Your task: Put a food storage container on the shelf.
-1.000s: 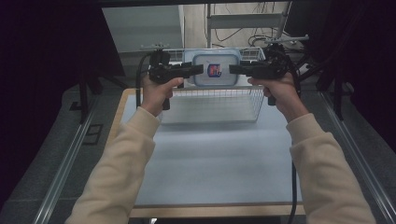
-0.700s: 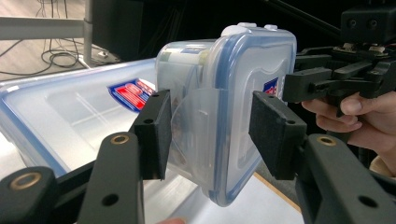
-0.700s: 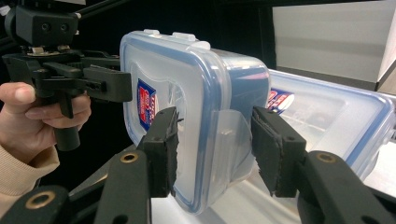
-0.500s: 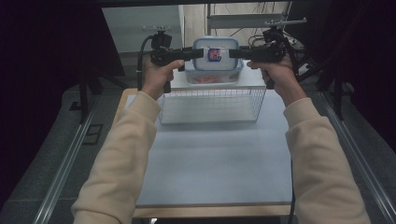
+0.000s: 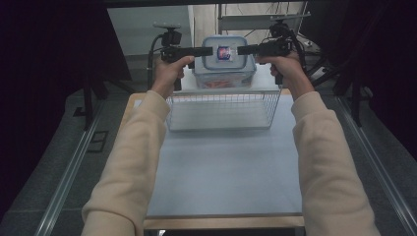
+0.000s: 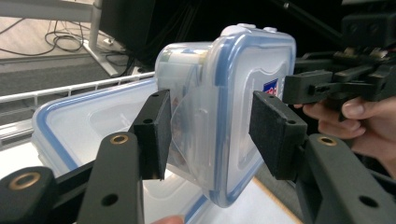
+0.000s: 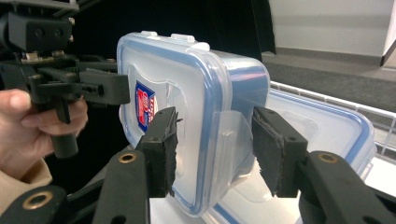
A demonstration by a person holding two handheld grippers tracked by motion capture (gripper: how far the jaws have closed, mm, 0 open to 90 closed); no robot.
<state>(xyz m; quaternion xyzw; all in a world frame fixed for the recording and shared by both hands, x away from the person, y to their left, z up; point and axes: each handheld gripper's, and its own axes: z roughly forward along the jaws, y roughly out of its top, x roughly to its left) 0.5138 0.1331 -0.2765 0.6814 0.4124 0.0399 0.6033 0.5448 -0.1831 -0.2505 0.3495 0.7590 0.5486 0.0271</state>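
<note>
Dark curtains ring the pale table [image 5: 226, 167], where a wire basket [image 5: 223, 108] sits at twelve o'clock; above it both grippers carry a lidded plastic box [image 5: 224, 61]. The left gripper [image 6: 210, 135] clamps half-open on one rim. The right gripper [image 7: 215, 149] pinches the opposite flap; smooth plastic may slip if either eases.

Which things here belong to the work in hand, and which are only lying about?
In the work:
- small lidded container, between both claws
- left claw and right claw, one at each side of it
- larger lidded container directly under it

Lying about:
- wire basket
- table
- cables on the floor
</note>
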